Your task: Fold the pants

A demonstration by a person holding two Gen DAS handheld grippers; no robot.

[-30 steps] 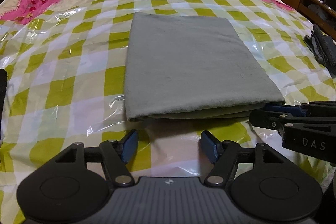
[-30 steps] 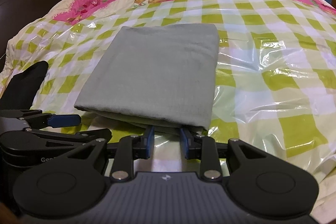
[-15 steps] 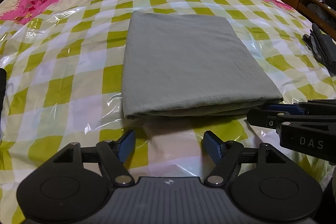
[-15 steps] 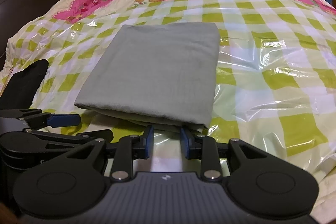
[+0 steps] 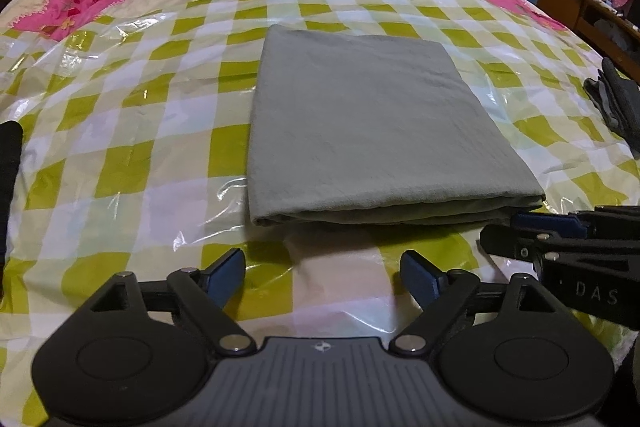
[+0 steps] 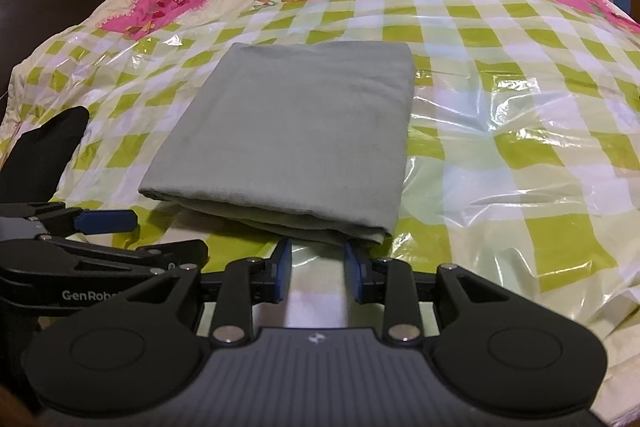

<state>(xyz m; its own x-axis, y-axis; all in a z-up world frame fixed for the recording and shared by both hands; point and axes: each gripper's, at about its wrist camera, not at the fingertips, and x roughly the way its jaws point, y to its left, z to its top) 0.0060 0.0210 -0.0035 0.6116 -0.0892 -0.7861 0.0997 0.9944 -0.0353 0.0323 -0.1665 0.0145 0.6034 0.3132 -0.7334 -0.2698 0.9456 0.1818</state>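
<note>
The pants (image 5: 368,131) lay folded flat mid-bed (image 5: 120,131), at twelve o'clock from both tongs; the left tongs (image 5: 323,273) had just been opening wider, nothing between them; the right tongs (image 6: 318,269) stood released at the near hem; folding looked finished.

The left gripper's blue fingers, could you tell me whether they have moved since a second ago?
Yes. The left gripper has just been opening: its fingers spread apart, nothing between them, short of the folded pants.

My left gripper (image 5: 323,277) has just been opening, nothing between its jaws; my right gripper (image 6: 318,269) stands narrowly parted, also empty.
</note>
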